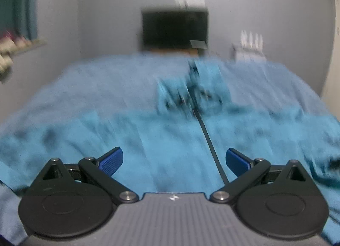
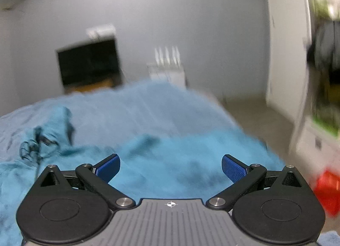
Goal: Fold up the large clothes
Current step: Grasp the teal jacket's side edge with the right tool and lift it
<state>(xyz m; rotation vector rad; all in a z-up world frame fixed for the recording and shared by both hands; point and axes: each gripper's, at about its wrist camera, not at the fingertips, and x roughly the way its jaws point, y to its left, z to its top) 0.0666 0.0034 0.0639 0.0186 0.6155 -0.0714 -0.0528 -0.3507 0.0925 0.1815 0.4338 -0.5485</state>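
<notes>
A large bright-blue zip-up garment (image 1: 165, 139) lies spread on a bed with a paler blue cover (image 1: 106, 80); its dark zipper (image 1: 209, 141) runs up the middle to a rumpled collar (image 1: 191, 95). My left gripper (image 1: 173, 160) is open and empty, just above the garment's near part, beside the zipper. In the right wrist view the same garment (image 2: 180, 156) lies below my right gripper (image 2: 171, 166), which is open and empty over the garment's right side; the collar (image 2: 42, 139) is at the left. Both views are blurred.
A dark screen (image 1: 175, 31) stands against the grey wall beyond the bed, with a white rack (image 1: 248, 51) to its right. In the right wrist view the bed's right edge drops to the floor (image 2: 250, 114); a white door (image 2: 284, 43) and a red object (image 2: 327, 190) are on the right.
</notes>
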